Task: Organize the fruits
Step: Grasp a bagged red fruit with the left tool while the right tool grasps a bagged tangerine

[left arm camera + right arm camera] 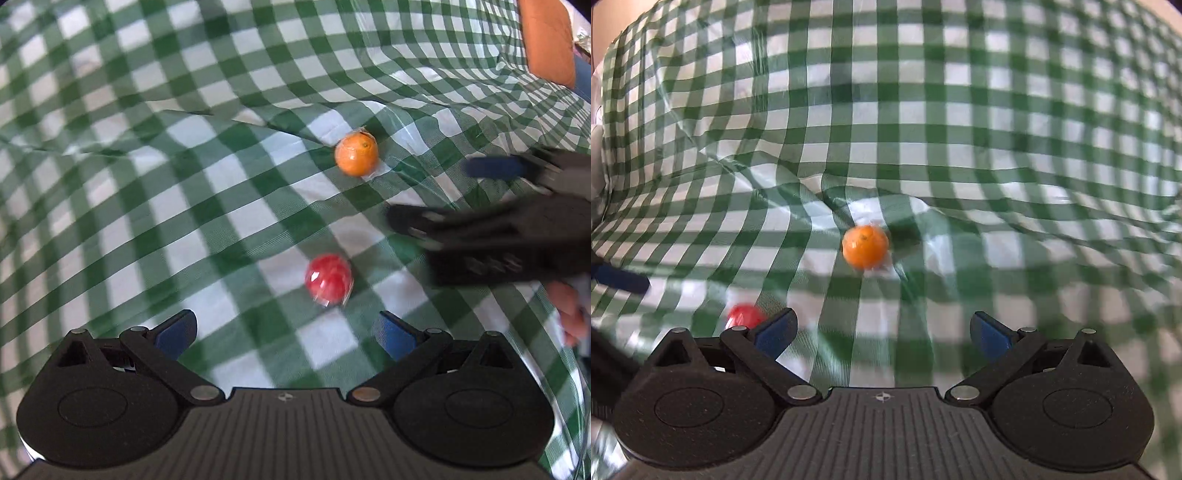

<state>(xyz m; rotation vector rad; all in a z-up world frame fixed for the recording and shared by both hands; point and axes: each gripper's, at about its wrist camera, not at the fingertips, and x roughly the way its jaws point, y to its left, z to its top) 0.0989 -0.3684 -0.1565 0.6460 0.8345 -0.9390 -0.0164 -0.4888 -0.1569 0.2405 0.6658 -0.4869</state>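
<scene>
Left wrist: red fruit (328, 278) just ahead of wide-apart, empty jaws | right likewise, orange (865, 246).

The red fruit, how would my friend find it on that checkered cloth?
Look at the green-and-white checked cloth covering everything. Two small round fruits lie apart on it. The red fruit, in shiny clear wrap, sits just ahead of the open left tool; the other one is an orange fruit.

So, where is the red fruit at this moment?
In the left wrist view the red fruit lies on the checked cloth, just ahead of the open left gripper, nearer than the orange fruit.
</scene>
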